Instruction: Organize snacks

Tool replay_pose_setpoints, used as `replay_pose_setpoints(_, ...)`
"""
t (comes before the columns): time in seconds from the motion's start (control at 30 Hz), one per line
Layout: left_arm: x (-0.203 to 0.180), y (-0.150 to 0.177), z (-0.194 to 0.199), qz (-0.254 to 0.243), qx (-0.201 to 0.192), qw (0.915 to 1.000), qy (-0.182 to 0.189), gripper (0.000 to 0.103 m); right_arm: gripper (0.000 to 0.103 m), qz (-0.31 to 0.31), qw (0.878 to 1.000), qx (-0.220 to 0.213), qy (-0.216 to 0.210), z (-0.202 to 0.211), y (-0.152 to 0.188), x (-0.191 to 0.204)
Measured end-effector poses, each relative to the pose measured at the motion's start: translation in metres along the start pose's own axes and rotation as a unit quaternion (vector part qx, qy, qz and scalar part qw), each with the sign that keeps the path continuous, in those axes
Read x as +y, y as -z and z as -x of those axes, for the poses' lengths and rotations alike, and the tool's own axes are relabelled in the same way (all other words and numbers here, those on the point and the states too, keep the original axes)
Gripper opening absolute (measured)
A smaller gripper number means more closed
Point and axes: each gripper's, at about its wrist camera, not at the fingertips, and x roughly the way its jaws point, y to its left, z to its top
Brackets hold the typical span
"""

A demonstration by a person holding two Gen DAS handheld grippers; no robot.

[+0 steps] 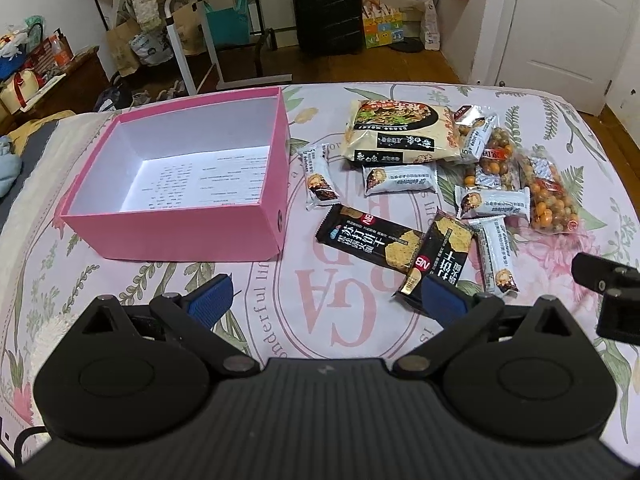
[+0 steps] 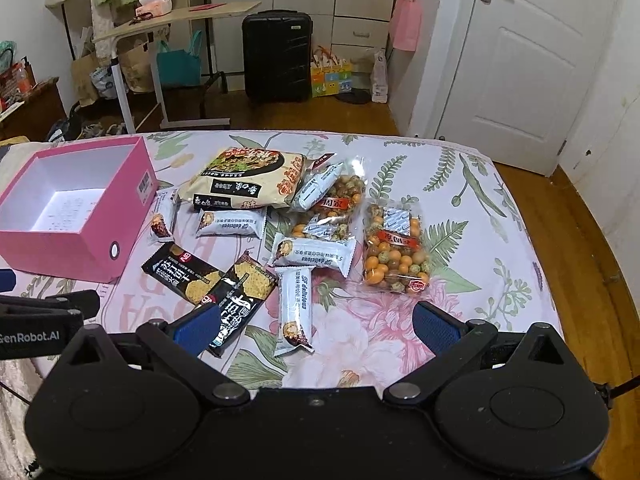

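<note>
An open pink box [image 1: 172, 236] with a white inside stands empty on the bed at the left; it also shows in the right wrist view [image 2: 72, 248]. Snacks lie to its right: a noodle pack [image 1: 400, 130], two black cracker packs [image 1: 370, 240], several white bars [image 1: 400, 178] and clear bags of coated nuts [image 1: 552, 196]. In the right wrist view the noodle pack [image 2: 248, 180], cracker packs [image 2: 236, 288], a white bar [image 2: 294, 308] and a nut bag [image 2: 396, 252] lie ahead. My left gripper [image 1: 328, 300] is open above the sheet. My right gripper [image 2: 316, 324] is open over the nearest bar.
The snacks rest on a floral bedsheet [image 1: 340, 320]. Beyond the bed stand a black suitcase [image 1: 326, 4], a wheeled desk [image 1: 200, 20], bags on the floor and a white door [image 2: 520, 64]. The bed's right edge meets wooden floor [image 2: 580, 260].
</note>
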Motion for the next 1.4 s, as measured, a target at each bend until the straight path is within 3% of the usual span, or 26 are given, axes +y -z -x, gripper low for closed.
replay_pose_setpoints(0.83,0.0059,0.0021,0.0002,0.007,0.009,0.9999,-0.003,0.102,0.103,0.001,1.000,0.008,0.004,-0.0054,0.0048,0.0004)
replay_pose_setpoints(1.4,0.0070,0.0013,-0.0036,0.005,0.022,0.9993,0.029,0.101,0.103,0.002,1.000,0.009,0.007,-0.0060,0.0048,0.0009)
